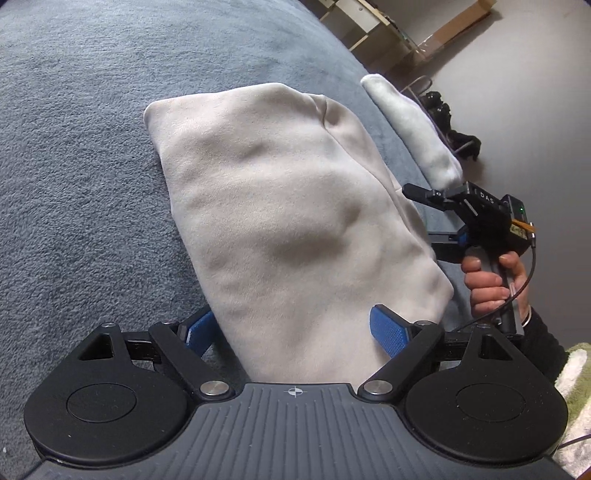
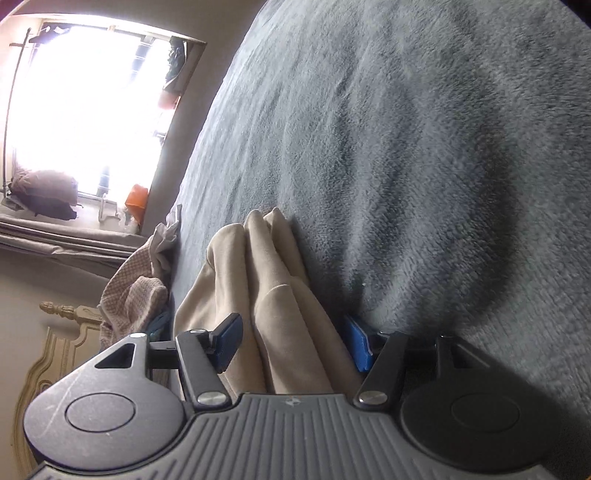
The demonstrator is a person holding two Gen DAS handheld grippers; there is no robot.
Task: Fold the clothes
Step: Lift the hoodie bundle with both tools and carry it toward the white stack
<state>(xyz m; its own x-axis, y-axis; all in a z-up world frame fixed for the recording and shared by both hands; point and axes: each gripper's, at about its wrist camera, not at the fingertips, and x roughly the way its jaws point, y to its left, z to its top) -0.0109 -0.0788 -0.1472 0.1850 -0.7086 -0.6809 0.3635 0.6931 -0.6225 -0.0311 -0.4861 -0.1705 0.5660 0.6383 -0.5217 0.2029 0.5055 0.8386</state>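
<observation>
Beige garment (image 1: 280, 221), folded into a thick pad, lies on grey fleece blanket (image 1: 81, 155) over the bed, straight ahead of and between the left gripper (image 1: 295, 332) jaws. Left jaws wide open, blue pads (image 1: 388, 332) either side of the near edge of the cloth, no clamp on it visible. Gripper points fwd along the garment, low over the bed.

Right gripper (image 2: 291, 343) comes in from the garment's right edge, tilted sideways; in left wrist view a hand (image 1: 487, 284) wraps its handle, dark sleeve behind. Right jaws also well open w/ bunched folds of the beige fabric (image 2: 273, 295) running between the pads; one pad sits against the blanket, the other stands free of the cloth. Can't tell if cloth is pinched at all.

Beyond the garment's far right corner, a white folded item (image 1: 413, 129) at bed edge. Past that: grey floor, wooden shelf frame (image 1: 373, 22), dark objects on floor. Right wrist view: bright window (image 2: 88, 103), checked pinkish cloth (image 2: 129, 291) at the bedside, ornate cream furniture below.
</observation>
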